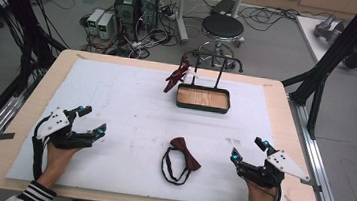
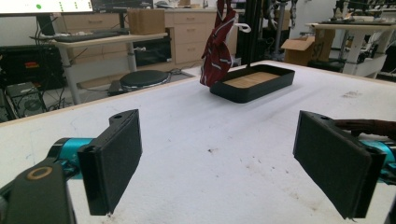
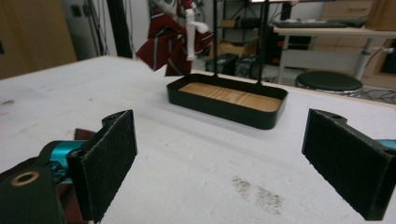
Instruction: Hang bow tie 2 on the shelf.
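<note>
The left gripper (image 1: 90,120) rests at the near left of the surface with its black padded fingers (image 2: 112,163) spread wide and nothing between them; the right gripper (image 1: 248,149) sits at the near right, its fingers (image 3: 105,165) likewise spread and empty. Between the two, well apart from both pairs of fingers, a dark red bow tie with a black looped strap (image 1: 182,159) lies flat on the white sheet covering the wooden surface (image 1: 130,105). Farther back stands a black rectangular tray with a wooden floor (image 1: 203,98), and a red striped cloth (image 1: 175,76) hangs from the black stand just beside its left end.
</note>
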